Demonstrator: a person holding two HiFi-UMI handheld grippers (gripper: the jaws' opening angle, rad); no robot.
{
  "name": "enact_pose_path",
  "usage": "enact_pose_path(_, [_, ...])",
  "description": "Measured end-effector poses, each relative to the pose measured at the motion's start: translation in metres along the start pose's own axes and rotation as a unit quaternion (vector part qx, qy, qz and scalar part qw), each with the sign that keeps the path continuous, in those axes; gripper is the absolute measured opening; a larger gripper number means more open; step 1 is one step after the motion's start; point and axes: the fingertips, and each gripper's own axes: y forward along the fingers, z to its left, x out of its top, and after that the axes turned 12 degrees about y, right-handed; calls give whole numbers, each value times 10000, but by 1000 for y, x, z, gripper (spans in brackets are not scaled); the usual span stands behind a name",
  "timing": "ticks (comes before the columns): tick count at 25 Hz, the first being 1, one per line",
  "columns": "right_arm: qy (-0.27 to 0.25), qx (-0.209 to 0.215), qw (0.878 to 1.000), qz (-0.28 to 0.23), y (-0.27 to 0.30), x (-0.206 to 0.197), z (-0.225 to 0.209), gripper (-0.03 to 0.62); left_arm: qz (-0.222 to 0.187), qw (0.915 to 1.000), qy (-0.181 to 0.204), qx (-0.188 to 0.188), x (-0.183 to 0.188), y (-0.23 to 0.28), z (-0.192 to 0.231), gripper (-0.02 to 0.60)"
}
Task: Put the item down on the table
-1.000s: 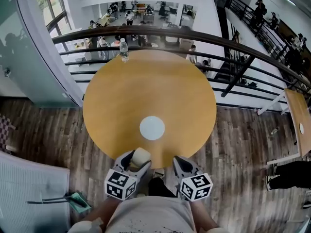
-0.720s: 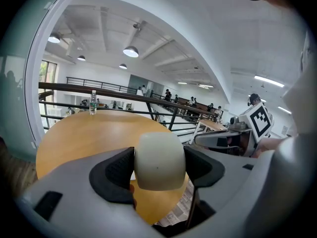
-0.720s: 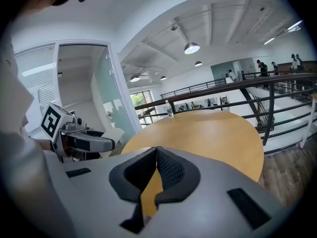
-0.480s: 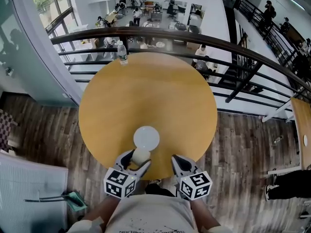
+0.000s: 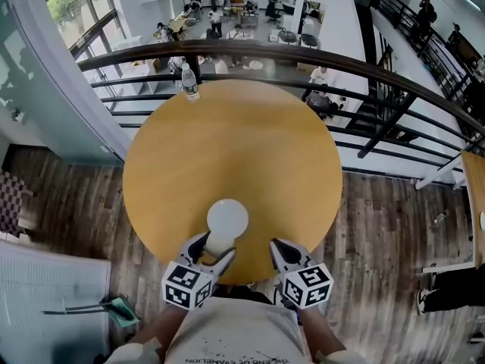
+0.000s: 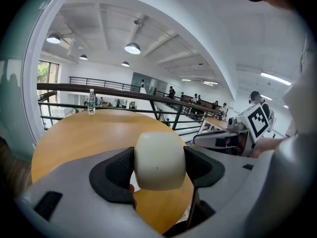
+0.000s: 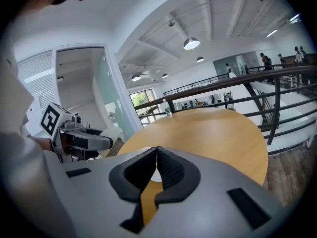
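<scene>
- Round wooden table (image 5: 227,142) across the middle of the head view, with a dark railing (image 5: 250,50) behind its far edge.
- At lower centre-left, left gripper (image 5: 213,250), closed round a cream rounded item (image 5: 218,243), pinched from both sides over the near part of the table.
- Just to its right, right gripper (image 5: 282,250), pads pressed together, nothing between.
- White disc (image 5: 227,217) on the table, just beyond the item.
- Water bottle (image 5: 189,82), upright at the far left rim.

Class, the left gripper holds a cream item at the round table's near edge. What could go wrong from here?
The cream item in the left gripper hangs at the table's near rim; released here, it might fall to the floor. Set half on the white disc just ahead, its rounded body could tip or roll.
</scene>
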Motion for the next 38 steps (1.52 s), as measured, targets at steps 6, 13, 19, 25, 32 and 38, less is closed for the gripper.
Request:
enact_pose_path(6, [42, -69, 9999, -60, 10, 5, 2, 25, 78, 10000, 27, -41, -4, 2, 13, 319])
enact_pose_path(13, [100, -203, 9996, -154, 22, 13, 11, 25, 101, 9997, 136, -155, 1, 0, 31, 319])
enact_pose_path(19, [117, -309, 9993, -162, 34, 14, 14, 25, 164, 9993, 156, -285, -1, 5, 41, 319])
enact_pose_path(25, [163, -408, 9990, -120, 45, 13, 10, 25, 240, 9989, 254, -327, -7, 13, 52, 321])
enact_pose_path(32, [214, -486, 9986, -62, 56, 10, 15, 25, 364, 9978, 337, -445, -16, 15, 62, 321])
enact_pose_path(38, [235, -502, 9985, 22, 64, 5, 13, 26, 453, 9968, 311, -574, -22, 23, 66, 321])
